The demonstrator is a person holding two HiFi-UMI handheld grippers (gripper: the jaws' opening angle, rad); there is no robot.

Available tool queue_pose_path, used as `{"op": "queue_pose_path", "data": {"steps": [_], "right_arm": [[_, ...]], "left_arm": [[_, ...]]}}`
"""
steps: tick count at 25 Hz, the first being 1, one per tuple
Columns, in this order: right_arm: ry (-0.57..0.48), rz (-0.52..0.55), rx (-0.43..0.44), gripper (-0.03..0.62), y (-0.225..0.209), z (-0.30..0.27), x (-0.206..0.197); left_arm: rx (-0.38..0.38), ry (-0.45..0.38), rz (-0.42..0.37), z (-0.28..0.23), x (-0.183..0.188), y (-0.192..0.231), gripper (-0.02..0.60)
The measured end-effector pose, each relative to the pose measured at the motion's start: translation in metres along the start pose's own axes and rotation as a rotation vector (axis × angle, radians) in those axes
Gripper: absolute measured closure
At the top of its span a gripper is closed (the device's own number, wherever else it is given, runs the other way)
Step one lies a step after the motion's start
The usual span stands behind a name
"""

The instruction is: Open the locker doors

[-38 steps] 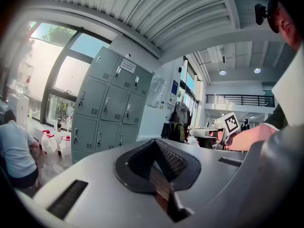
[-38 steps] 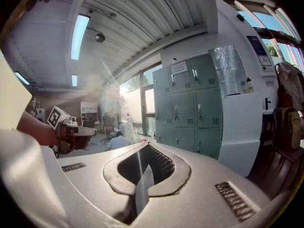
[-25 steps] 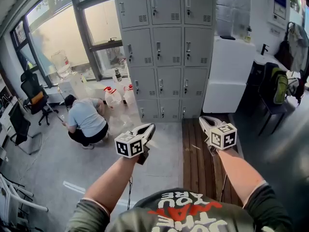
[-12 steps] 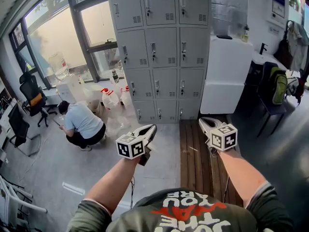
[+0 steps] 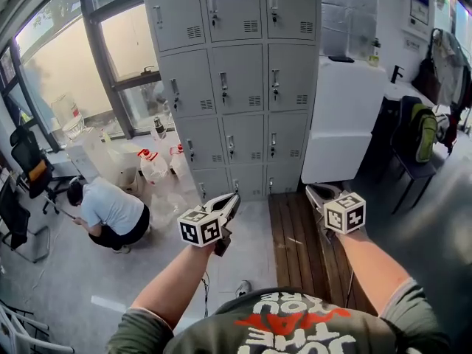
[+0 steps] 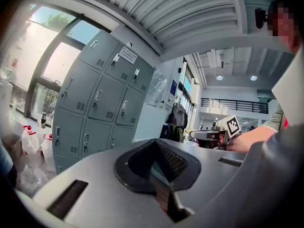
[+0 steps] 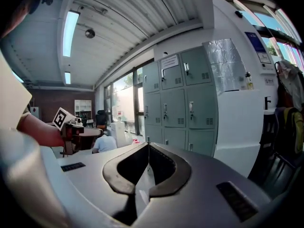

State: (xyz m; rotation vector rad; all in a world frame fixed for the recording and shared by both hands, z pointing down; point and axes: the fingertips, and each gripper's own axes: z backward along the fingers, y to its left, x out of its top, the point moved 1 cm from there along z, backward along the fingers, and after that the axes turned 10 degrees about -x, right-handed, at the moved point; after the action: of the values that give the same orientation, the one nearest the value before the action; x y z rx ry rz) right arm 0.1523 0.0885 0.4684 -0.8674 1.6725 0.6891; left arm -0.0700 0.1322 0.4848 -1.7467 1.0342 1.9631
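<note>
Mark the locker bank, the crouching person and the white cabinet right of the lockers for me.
locker bank (image 5: pixel 247 87): head view, centre door of the second visible row.
crouching person (image 5: pixel 110 209): head view, back of the light shirt.
white cabinet (image 5: pixel 343 94): head view, upper front face.

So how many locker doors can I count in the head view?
12, three across in each of four rows: top row, cut by the frame's edge; second row; third row; bottom row. All look shut; none seems hidden.
</note>
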Motion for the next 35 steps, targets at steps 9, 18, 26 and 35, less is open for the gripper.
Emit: {"op": "queue_pose_path", "data": {"steps": [9, 18, 26, 35], "right_arm": [[-0.049, -0.046, -0.034, 0.557, -0.018, -0.161, 0.069], [-0.038, -0.076, -0.048, 0.557, -0.048, -0.246, 0.081], [-0.051, -0.072, 0.011, 0.557, -0.113, -0.319, 0.088], [-0.071, 0.017, 0.159, 0.557, -0.224, -0.431, 0.12]], "left_arm": [[-0.065, 0.012, -0.006, -0.05, 0.073, 0.163, 0.575], [-0.063, 0.036, 0.027, -0.091, 0.092, 0.25, 0.575], [-0.022, 0.042, 0.004, -0.161, 0.1, 0.292, 0.575], [0.098, -0.033, -0.003, -0.297, 0.125, 0.362, 0.575]]}}
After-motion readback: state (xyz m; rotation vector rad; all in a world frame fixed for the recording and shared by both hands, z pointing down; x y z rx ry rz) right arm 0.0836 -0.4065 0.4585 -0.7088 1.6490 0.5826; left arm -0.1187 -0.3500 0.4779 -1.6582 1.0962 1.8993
